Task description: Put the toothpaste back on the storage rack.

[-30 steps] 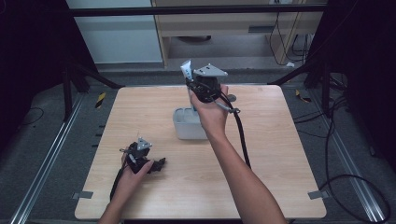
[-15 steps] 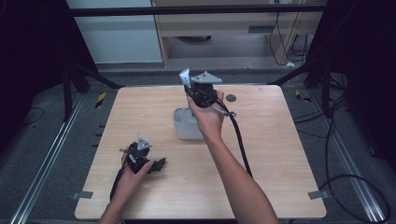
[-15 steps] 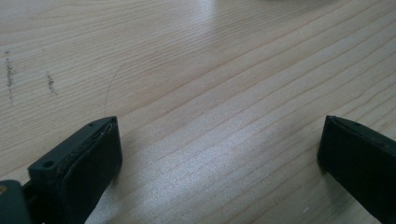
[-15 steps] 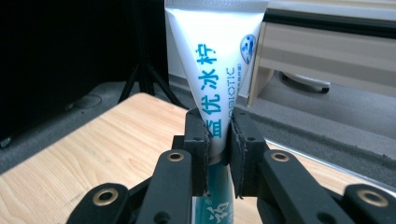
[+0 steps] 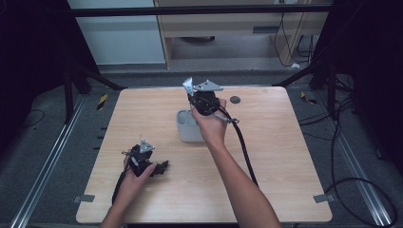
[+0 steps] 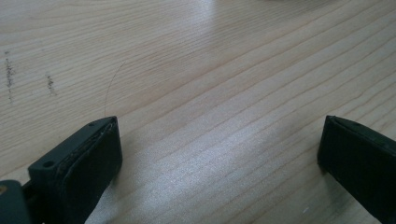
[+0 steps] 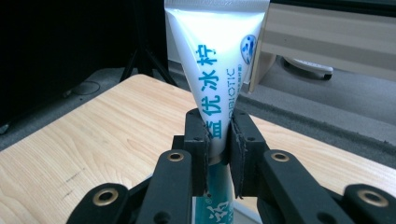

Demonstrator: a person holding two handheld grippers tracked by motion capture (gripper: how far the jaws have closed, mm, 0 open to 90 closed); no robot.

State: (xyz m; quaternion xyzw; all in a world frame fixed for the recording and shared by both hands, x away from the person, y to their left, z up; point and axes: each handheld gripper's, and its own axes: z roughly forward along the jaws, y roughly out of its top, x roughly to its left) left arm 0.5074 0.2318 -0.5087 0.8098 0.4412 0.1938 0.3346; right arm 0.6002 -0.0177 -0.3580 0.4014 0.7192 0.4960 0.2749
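The right gripper [image 5: 196, 93], holding the white tube [image 7: 217, 65], moved a little farther from the person, past the grey cup [image 5: 189, 127].

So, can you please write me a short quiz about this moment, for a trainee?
1. True or false: the left gripper holds a tube.
2. What does the right gripper clamp? A) a spoon B) a toothpaste tube C) a cable
3. Fill in: the left gripper rests low over the wooden ____.

Key: 1. false, its jaws stand apart with nothing between them. 2. B. 3. table.
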